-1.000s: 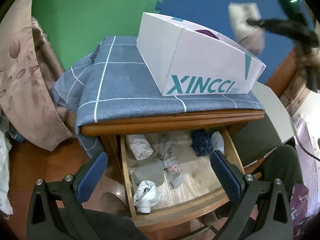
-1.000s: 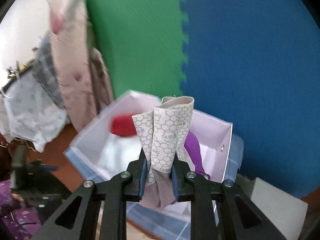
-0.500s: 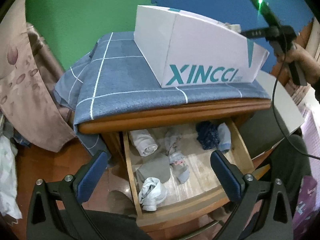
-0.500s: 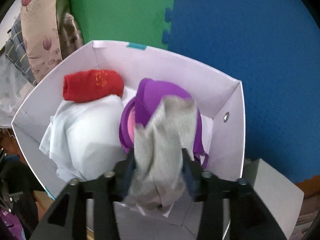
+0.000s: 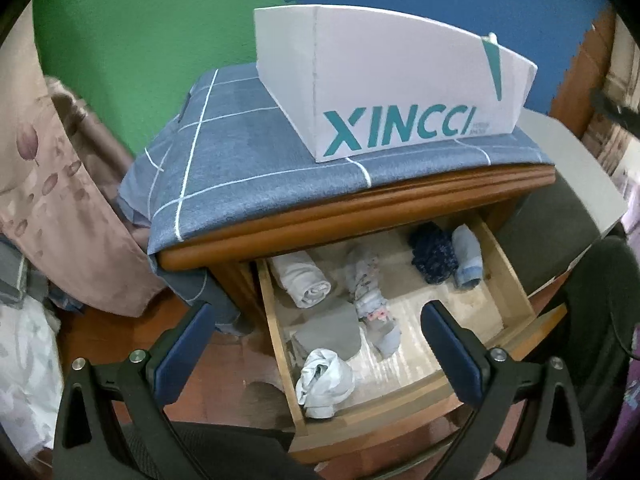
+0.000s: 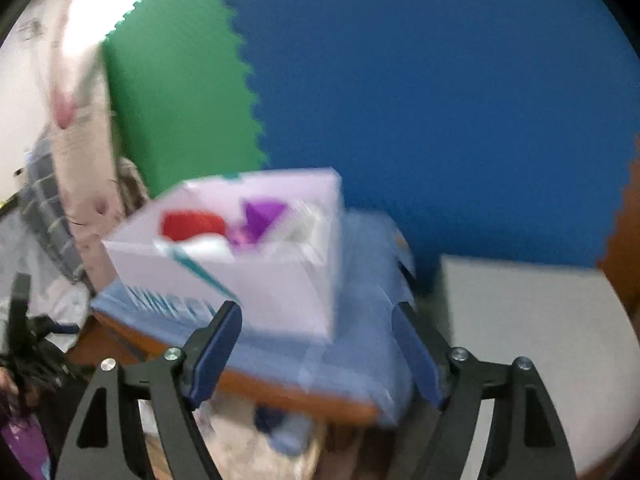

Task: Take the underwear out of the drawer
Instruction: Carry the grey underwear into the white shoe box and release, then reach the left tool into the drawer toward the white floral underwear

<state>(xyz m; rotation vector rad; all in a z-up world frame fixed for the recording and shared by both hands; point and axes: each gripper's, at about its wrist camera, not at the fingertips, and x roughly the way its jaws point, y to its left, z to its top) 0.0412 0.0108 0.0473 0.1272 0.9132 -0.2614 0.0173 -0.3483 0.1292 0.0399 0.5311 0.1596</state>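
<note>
Rolled underwear (image 5: 306,282) lying in the open drawer (image 5: 508,276) of a wooden nightstand (image 5: 360,216): a pale roll far left, a patterned piece (image 5: 366,280) beside it in the middle, a dark blue bundle (image 5: 434,256) and a light blue roll (image 5: 466,258) far right, a grey folded piece (image 5: 328,332) and a white crumpled one (image 5: 324,376) near the front left corner. More pieces already up in the white XINCCI box (image 5: 400,92) on top of the nightstand, seen blurred from the right wrist view: a red roll (image 6: 192,226), a purple item (image 6: 262,216), white cloth beside them. Box resting on a blue checked cloth (image 5: 240,160) draped over the top and hanging off the left edge. Left hand-held gripper (image 5: 316,344) poised above the drawer front, released, jaws wide, nothing between them. Right hand-held gripper (image 6: 320,344) near the box's right side, jaws opening, nothing between them. Green and blue foam mats (image 5: 160,40) behind on the wall, a floral curtain (image 5: 44,184) to the left, a grey board (image 6: 520,320) to the right.
</note>
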